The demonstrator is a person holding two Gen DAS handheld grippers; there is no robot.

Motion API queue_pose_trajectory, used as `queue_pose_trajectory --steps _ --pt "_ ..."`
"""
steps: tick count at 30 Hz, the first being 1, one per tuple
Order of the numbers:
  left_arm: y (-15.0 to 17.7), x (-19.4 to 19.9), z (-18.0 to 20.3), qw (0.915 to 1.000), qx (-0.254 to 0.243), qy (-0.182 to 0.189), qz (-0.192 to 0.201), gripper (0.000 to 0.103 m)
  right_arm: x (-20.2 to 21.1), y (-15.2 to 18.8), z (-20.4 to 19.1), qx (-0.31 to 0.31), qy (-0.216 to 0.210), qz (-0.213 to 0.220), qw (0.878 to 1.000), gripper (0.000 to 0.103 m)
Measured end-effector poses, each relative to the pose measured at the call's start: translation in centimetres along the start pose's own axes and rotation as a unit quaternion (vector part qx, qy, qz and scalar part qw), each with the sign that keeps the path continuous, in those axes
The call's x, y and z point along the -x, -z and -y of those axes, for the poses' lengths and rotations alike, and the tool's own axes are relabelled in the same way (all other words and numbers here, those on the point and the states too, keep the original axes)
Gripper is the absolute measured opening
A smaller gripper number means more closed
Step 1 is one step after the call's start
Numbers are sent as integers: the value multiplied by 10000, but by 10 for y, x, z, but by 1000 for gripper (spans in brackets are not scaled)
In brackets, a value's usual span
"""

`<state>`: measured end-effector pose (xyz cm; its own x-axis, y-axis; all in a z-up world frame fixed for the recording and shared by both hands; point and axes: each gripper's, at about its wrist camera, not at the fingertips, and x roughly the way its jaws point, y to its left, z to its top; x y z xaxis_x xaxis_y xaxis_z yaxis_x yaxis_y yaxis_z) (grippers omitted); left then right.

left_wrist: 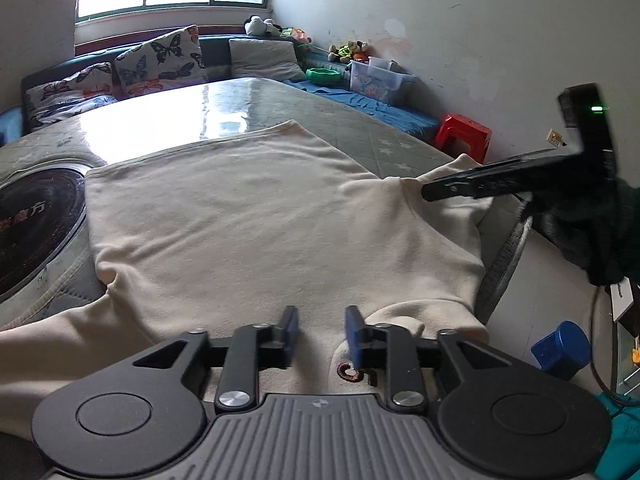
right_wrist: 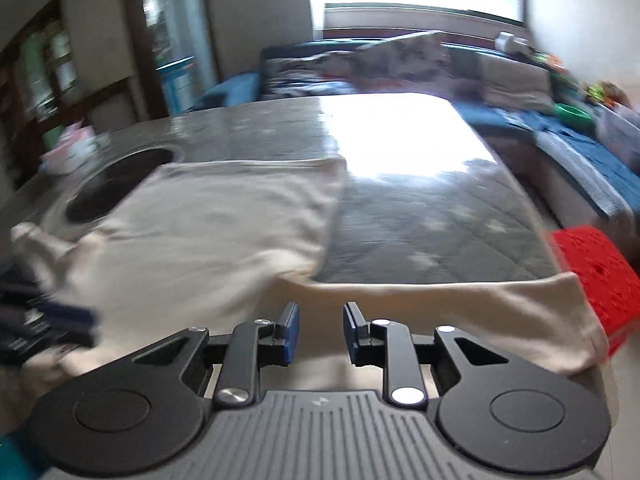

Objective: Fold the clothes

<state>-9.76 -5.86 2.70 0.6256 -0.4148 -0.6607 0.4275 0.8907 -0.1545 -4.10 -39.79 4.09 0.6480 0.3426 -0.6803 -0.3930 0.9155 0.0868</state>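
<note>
A cream sweatshirt [left_wrist: 248, 216] lies spread on the glossy grey table [left_wrist: 256, 96], hem toward the far side, sleeves out to both sides. My left gripper [left_wrist: 322, 332] is open just above the collar edge, near a small embroidered mark [left_wrist: 356, 374]. My right gripper [right_wrist: 320, 330] is open over the right sleeve [right_wrist: 480, 304], which lies along the table's near edge. In the left wrist view the right gripper [left_wrist: 432, 192] hovers over that sleeve. The sweatshirt's body [right_wrist: 224, 216] shows blurred in the right wrist view.
A round black cooktop [left_wrist: 36, 224] is set in the table at the left, partly under the sweatshirt. A red stool [left_wrist: 464, 136] stands beyond the table's right edge. A sofa with butterfly cushions [left_wrist: 160, 60] lines the back. A blue object [left_wrist: 562, 350] sits on the floor at right.
</note>
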Motion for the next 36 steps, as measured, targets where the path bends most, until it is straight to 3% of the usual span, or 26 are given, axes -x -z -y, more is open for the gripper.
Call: queue_pose_trajectory --steps 4,8,10,16,23,31,36 --pt "0 2 0 10000 -8 -47 8 39 -14 1 23 -146 348 74 9993 25" --pt "1 3 -1 10000 17 -48 17 41 -8 4 49 -394 718 188 9965 28" --pt "1 2 -1 10000 31 -33 23 45 -2 8 64 -530 912 223 9942 36" --pt "0 1 -1 10000 -8 -17 24 48 11 19 112 -960 1433 339 9844 36" --pt "-1 0 -1 10000 -26 -54 7 50 12 13 126 -947 1530 359 9830 37" --pt "0 0 0 10000 -40 -39 11 54 26 32 101 -575 1320 139 9895 43" --pt "2 14 -7 9995 212 -202 141 54 27 24 92 -492 1247 187 9908 44"
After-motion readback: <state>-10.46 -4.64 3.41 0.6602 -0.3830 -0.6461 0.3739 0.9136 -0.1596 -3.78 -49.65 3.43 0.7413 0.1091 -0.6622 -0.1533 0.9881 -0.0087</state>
